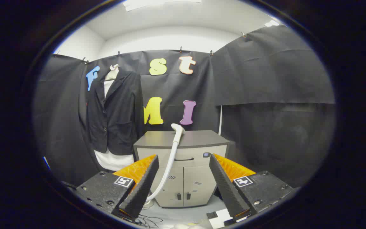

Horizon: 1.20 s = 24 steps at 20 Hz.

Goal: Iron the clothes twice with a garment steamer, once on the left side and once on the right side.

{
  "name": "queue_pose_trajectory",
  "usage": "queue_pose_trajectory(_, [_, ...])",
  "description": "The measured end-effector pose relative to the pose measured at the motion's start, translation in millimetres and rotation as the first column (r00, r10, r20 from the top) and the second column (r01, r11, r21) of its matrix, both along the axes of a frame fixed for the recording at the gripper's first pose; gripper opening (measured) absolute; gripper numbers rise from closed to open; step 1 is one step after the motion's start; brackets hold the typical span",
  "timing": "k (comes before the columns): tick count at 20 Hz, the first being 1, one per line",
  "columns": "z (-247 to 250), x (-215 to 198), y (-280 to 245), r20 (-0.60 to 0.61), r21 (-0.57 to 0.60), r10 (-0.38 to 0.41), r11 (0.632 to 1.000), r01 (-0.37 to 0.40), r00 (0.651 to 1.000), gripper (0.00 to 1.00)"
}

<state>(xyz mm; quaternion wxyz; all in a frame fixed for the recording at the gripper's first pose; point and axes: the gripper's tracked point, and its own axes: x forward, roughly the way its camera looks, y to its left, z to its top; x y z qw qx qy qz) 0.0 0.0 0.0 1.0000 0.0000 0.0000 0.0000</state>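
The hand-held gripper (183, 181) hangs back from the work with its two fingers spread wide apart and nothing between them but open air. Straight ahead, beyond the fingers, stands a grey cabinet (183, 165) with two doors, and the garment steamer (174, 149) leans against its front: the white head rests at the cabinet's top edge while the long handle and hose run down and toward the left finger, ending near the floor. So the steamer's long axis is close to upright, tilted with its top to the right and its foot to the left, and it sits just left of the midline between the fingers. The dark blazer (114, 114), over a white shirt, hangs on the booth wall to the left of the cabinet, well apart from the steamer. To my eye the steamer is not yet picked up, and the coming move calls for going forward and slightly left to meet that slanted handle.
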Motion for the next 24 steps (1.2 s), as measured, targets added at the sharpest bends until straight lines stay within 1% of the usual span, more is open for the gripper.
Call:
queue_pose_trajectory(9, [0, -11, 17, -0.004, -0.007, -0.001, 1.0, 0.001, 1.0, 1.0])
queue_pose_trajectory(15, [6, 5, 21, -0.009, -0.01, -0.003, 1.0, 0.002, 1.0, 1.0])
queue_pose_trajectory(19, [13, 34, 19, -0.015, -0.004, -0.003, 1.0, 0.002, 1.0, 0.99])
queue_pose_trajectory(24, [36, 98, 18, -0.004, -0.002, 0.011, 1.0, -0.011, 1.0, 1.0])
